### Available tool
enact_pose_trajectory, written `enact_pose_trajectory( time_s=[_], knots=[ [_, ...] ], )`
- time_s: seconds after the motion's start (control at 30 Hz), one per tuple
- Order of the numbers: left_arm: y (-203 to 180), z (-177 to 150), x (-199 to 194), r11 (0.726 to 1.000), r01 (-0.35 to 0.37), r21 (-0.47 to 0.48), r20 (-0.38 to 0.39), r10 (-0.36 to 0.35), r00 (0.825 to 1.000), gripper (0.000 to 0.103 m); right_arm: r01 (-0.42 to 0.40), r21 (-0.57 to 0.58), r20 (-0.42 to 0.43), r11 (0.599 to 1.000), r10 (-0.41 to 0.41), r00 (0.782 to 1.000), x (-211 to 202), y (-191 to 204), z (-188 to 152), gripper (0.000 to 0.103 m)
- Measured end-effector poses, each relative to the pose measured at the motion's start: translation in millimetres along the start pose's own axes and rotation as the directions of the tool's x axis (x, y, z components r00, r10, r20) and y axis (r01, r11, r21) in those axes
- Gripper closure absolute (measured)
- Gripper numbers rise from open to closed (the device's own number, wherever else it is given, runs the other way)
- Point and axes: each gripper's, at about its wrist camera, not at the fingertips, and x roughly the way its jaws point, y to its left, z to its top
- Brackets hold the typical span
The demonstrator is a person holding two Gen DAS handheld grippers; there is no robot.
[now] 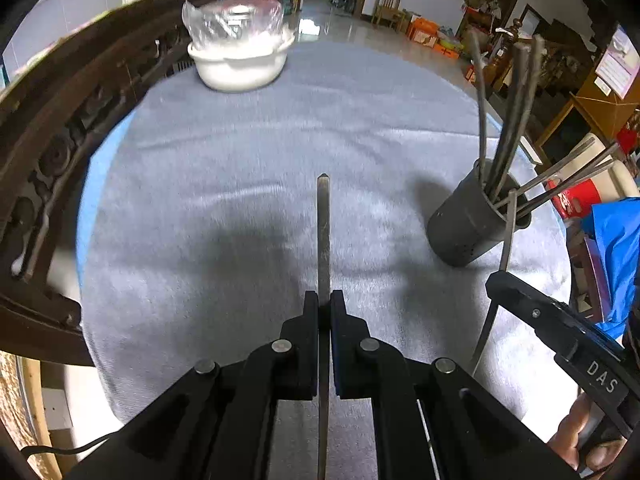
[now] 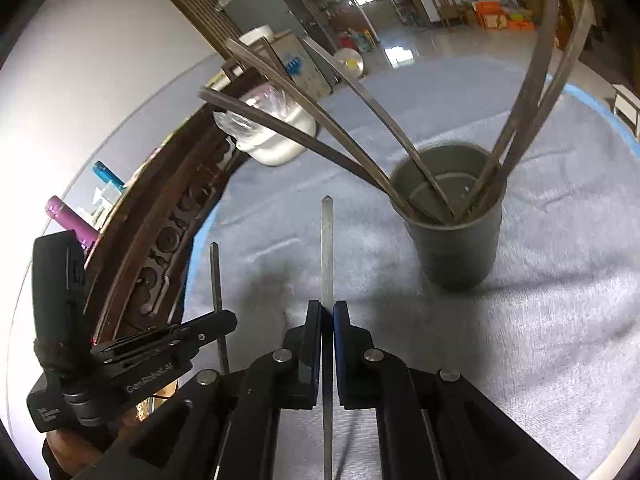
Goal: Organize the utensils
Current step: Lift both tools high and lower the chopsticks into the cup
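Note:
My left gripper (image 1: 324,300) is shut on a thin metal utensil handle (image 1: 323,216) that points forward above the grey cloth. My right gripper (image 2: 327,310) is shut on a second metal utensil handle (image 2: 327,248), also pointing forward. A dark grey utensil holder (image 2: 454,224) stands just ahead and right of the right gripper, with several metal utensils (image 2: 320,136) leaning out of it. In the left wrist view the holder (image 1: 468,224) is at the right, and the right gripper (image 1: 560,328) shows below it with its utensil (image 1: 506,248). The left gripper (image 2: 168,344) shows at lower left in the right wrist view.
A round table under a grey cloth (image 1: 240,152) with a blue edge (image 2: 588,100). A white bowl with a plastic bag (image 1: 238,52) sits at the far side. A carved dark wooden chair back (image 1: 60,152) curves along the table's left edge.

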Motion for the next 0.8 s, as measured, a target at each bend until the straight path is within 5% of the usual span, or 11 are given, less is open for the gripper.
enact_pose_trajectory(
  time_s=[0.8],
  knots=[
    [-22, 7, -61, 0.999, -0.012, 0.040, 0.178, 0.004, 0.984, 0.097, 0.001, -0.077, 0.159, 0.997, 0.011, 0.987, -60, 17, 7, 0.096]
  ],
)
